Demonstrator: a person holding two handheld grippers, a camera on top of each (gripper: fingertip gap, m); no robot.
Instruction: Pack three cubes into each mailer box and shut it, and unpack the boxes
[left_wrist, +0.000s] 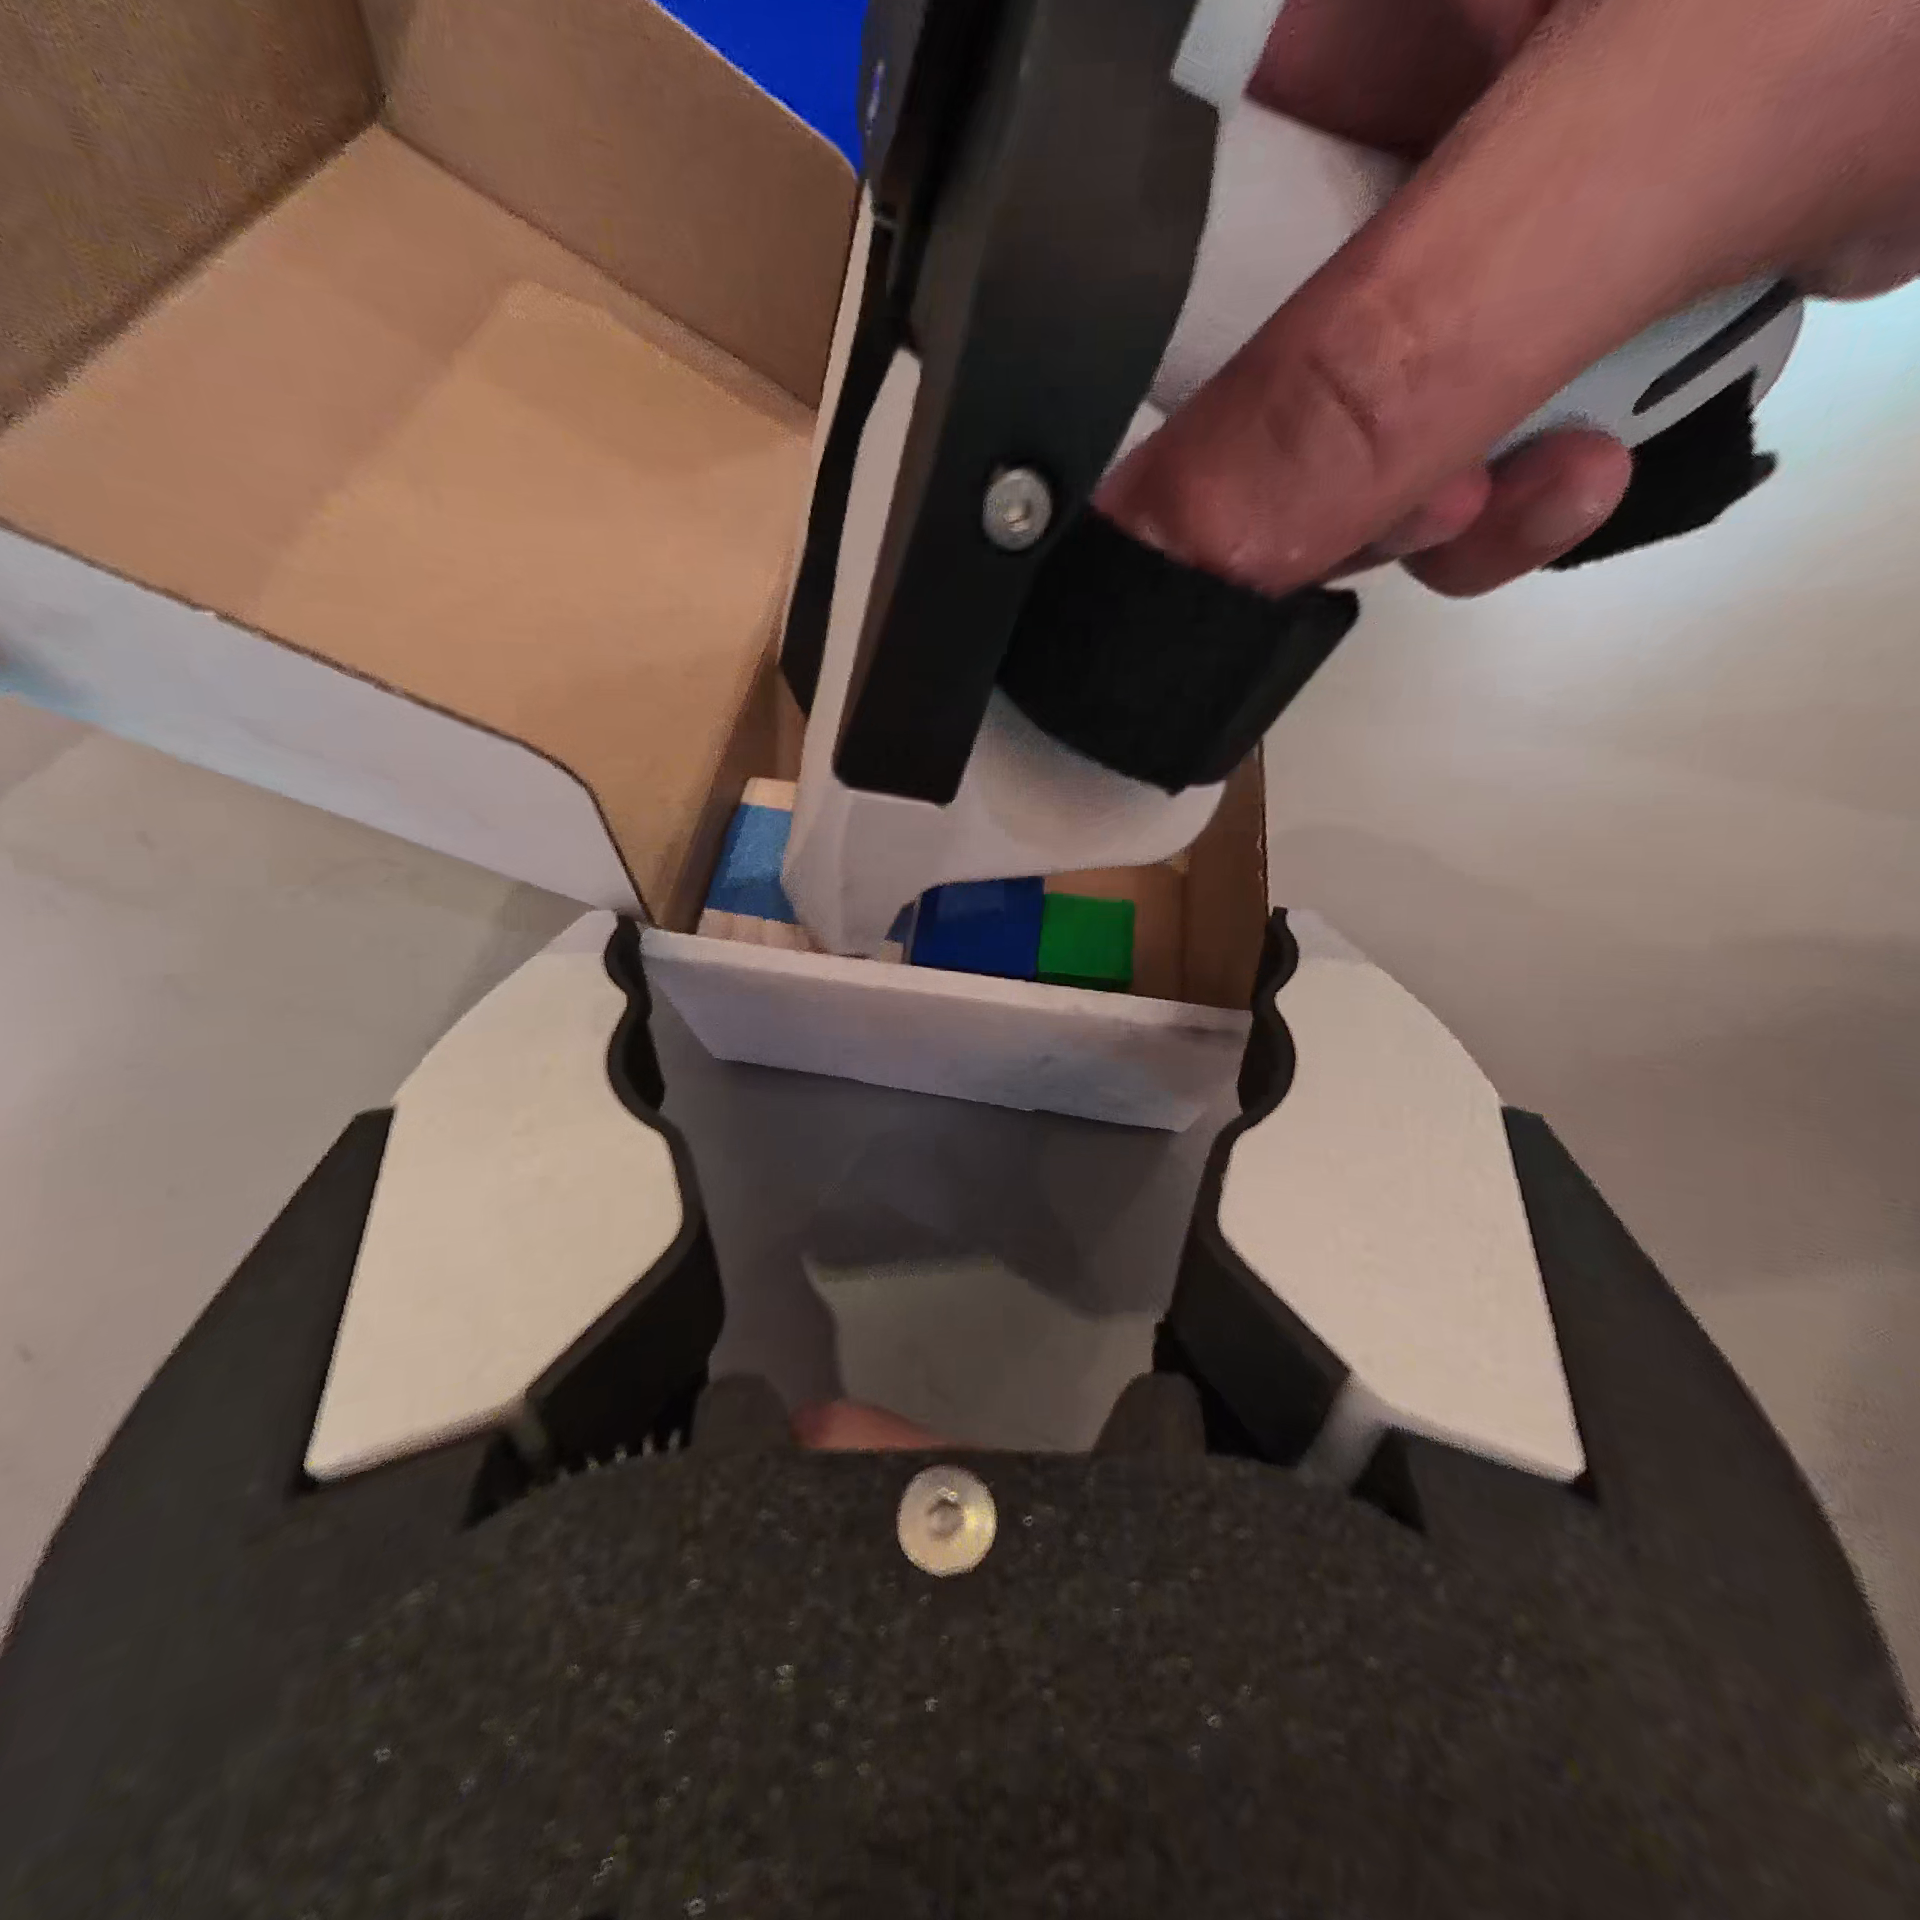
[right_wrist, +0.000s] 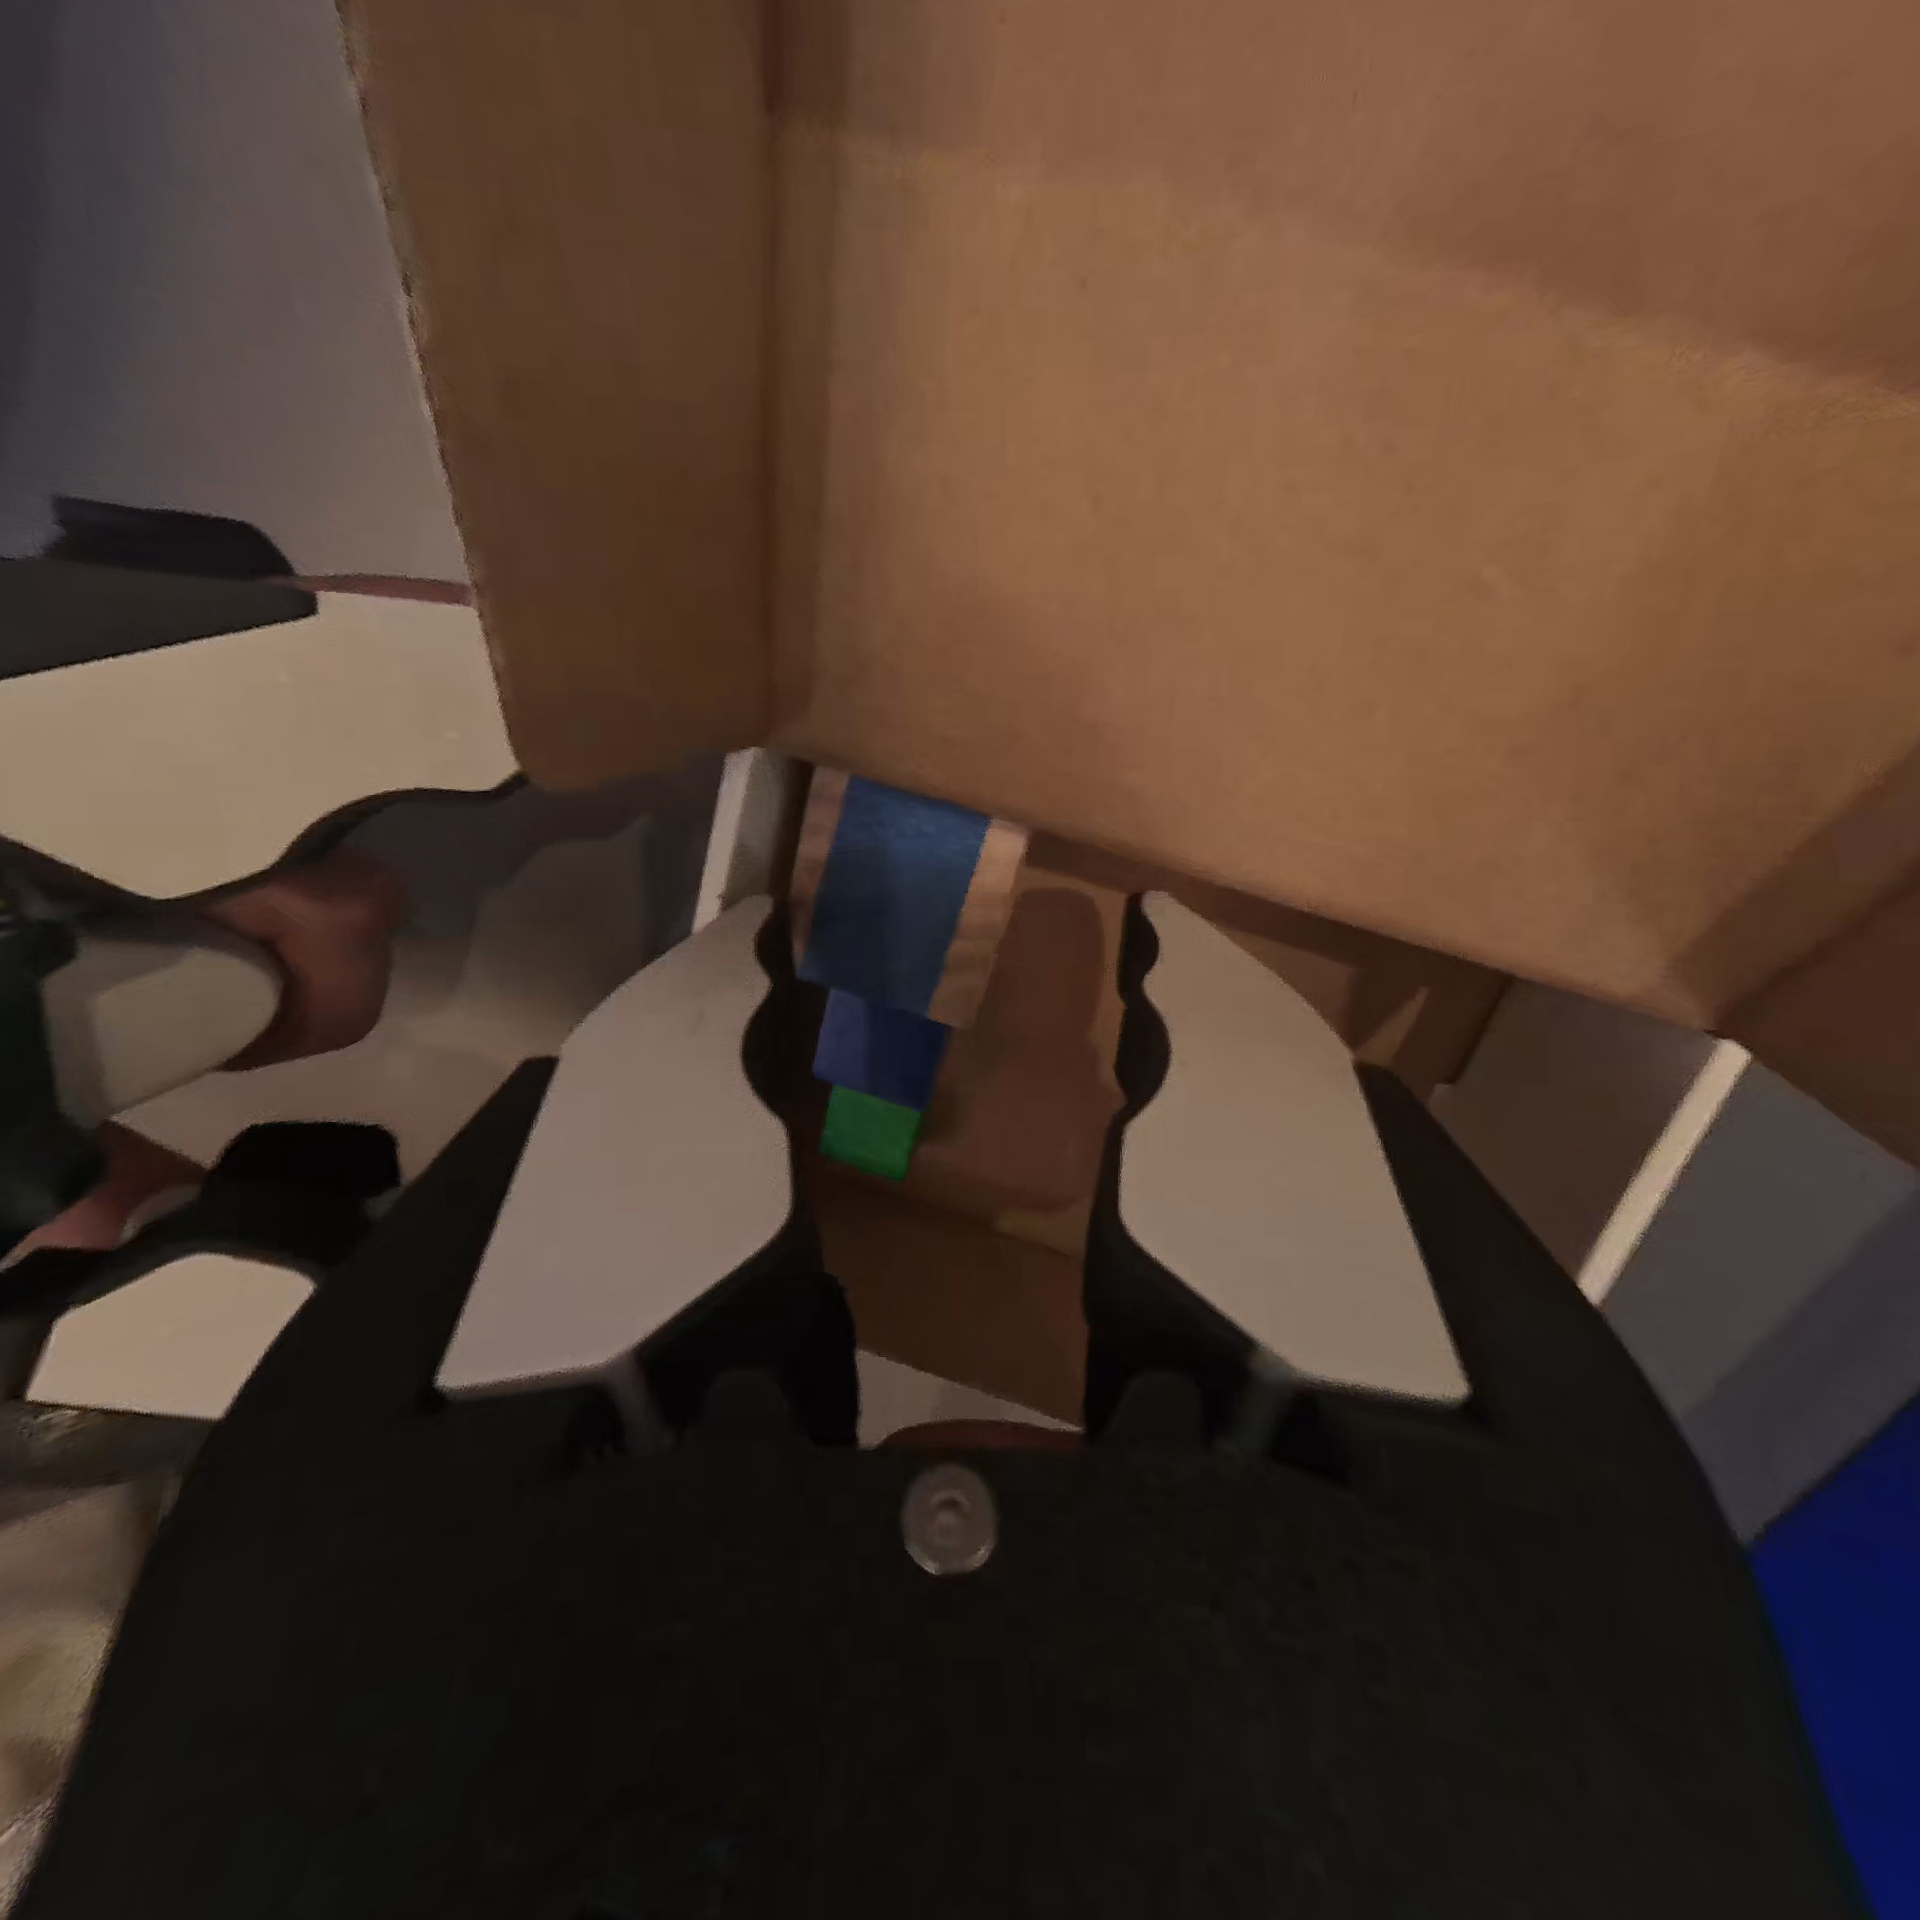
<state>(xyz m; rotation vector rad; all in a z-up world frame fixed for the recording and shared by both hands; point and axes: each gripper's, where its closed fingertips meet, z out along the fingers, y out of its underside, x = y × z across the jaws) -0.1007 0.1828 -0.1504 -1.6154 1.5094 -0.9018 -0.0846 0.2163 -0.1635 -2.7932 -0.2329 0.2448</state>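
Three cubes sit in a row on the floor of the open mailer box (left_wrist: 935, 1023): a wooden one wrapped in light blue tape (left_wrist: 750, 864), a dark blue cube (left_wrist: 982, 928) touching it, and a green cube (left_wrist: 1086, 938) touching that one on the far end. The box lid (left_wrist: 416, 416) stands raised, showing its brown inner face, and the box rests on a pale table (left_wrist: 208, 935). The left gripper (left_wrist: 951, 951) has its jaws spread wide on either side of the box's near white wall, bracketing it; whether the tips press the corners cannot be told. The right gripper (right_wrist: 951, 961), held by a hand (left_wrist: 1455, 343), reaches down into the box with its jaws apart and nothing between them, one finger close beside the taped cube. The cubes look small, rigid and light, so a modest squeeze across two flat opposite faces should hold them; painted faces may be a little slick, the tape probably less so. Because they touch each other, a fingertip may not fit between neighbours, so the green end cube or the free side faces look like the easier hold. The corrugated card is thin and will likely flex or slide on the table, so steadying the wall low near a corner seems wise.
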